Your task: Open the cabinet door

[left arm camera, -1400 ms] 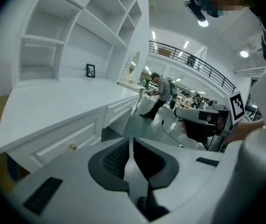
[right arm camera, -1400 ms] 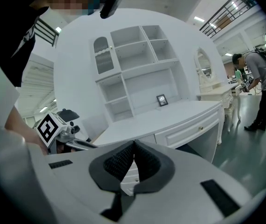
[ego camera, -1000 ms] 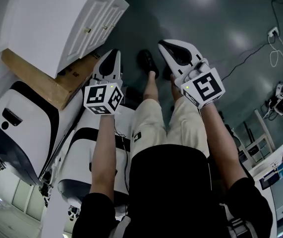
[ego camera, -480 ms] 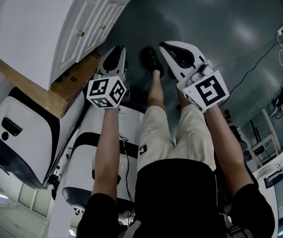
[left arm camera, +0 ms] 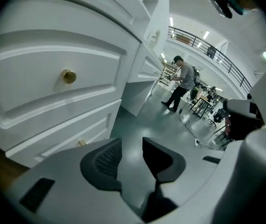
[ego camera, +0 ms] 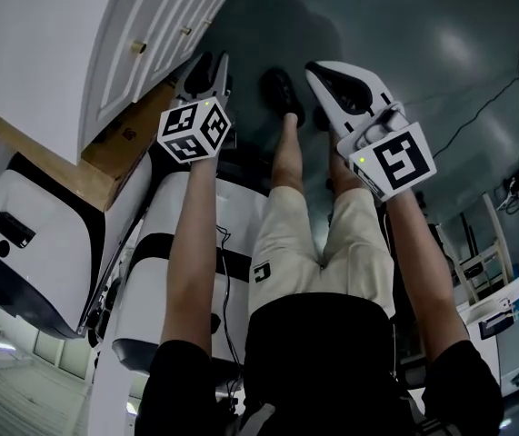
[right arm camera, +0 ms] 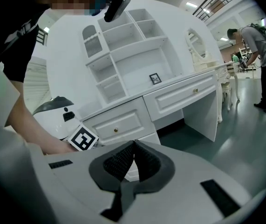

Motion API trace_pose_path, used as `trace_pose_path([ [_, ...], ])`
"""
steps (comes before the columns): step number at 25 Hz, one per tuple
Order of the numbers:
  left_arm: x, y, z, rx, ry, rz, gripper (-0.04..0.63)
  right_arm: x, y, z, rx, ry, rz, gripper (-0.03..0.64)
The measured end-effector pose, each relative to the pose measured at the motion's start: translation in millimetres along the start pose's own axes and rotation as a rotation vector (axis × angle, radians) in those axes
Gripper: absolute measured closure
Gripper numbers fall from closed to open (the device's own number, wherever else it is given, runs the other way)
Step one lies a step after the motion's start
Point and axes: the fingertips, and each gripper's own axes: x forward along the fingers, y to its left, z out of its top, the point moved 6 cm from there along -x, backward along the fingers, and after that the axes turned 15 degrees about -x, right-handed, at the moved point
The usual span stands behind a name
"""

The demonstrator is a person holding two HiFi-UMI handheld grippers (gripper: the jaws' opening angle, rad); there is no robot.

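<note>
The left claw [left arm camera: 132, 146], jaws just opening and empty, hangs just right of the cabinet door [left arm camera: 60, 136] by its knob [left arm camera: 81, 143], apparently ready to grasp it, while the right claw [right arm camera: 133, 146] is clenched on nothing.

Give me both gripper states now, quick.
Left gripper: open, fingers have just been opening, nothing between them.
Right gripper: closed, fingers together, holding nothing.

The cabinet door [left arm camera: 60, 135] is a white panelled front with a small brass knob [left arm camera: 81, 143] near its top edge. It stands upright and shut, directly under the drawer [left arm camera: 35, 83] at the desk's [right arm camera: 170, 84] end.
</note>
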Motion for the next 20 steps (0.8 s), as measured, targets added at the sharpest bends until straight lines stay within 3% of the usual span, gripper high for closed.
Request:
trace_pose_path([
  [11,50,53,-4,-0.066,0.007,0.104,0.426,18,-18,-7,0.014,-0.026,-0.021,0.599],
  [20,73,99,-14,-0.24,-0.01,0.236,0.425,23,-23,-13,0.021,0.003,0.003,0.598],
])
